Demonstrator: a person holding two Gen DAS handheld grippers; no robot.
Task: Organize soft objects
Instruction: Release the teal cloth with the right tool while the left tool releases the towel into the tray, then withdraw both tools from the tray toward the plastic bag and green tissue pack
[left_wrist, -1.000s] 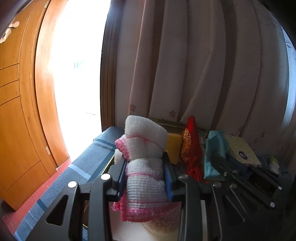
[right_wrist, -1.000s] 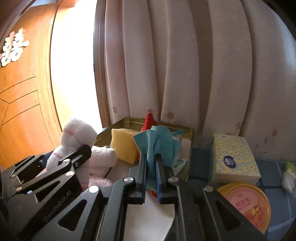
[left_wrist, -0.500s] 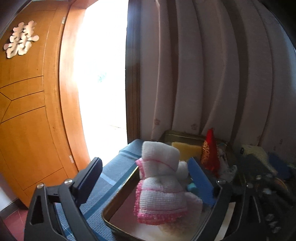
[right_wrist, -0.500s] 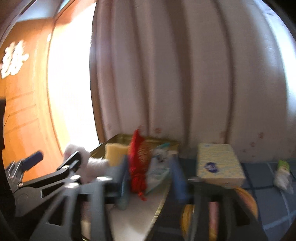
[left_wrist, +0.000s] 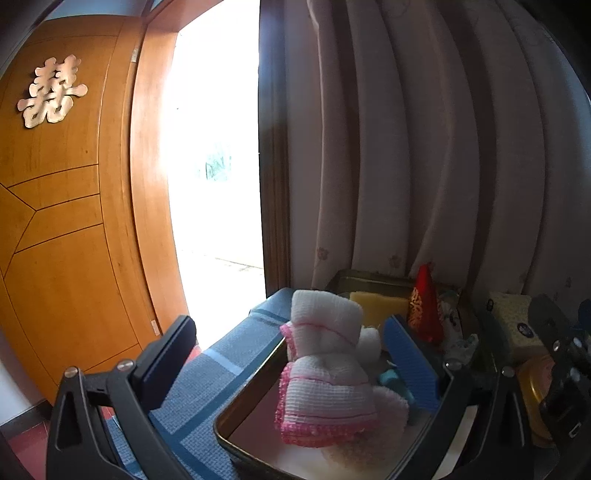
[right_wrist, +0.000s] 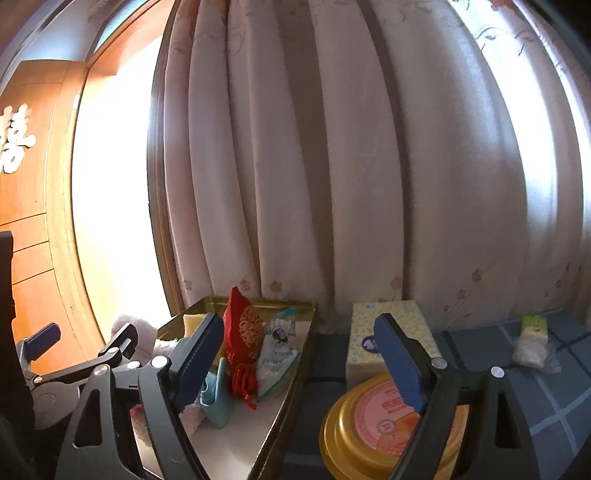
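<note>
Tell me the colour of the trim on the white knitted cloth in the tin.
Pink trim on the knitted cloth, clearest in the left wrist view.

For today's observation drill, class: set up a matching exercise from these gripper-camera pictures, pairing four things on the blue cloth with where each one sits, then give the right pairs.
Things:
1. white and pink towel
2. red pouch
3. tissue box
4. round gold lid

Places:
A. outside the tin, in front of the tissue box
B. near corner of the gold tin, by the doorway side
C. outside the tin, by the curtain
D. upright inside the tin, beside a yellow sponge

Pairs: 1-B, 2-D, 3-C, 4-A
</note>
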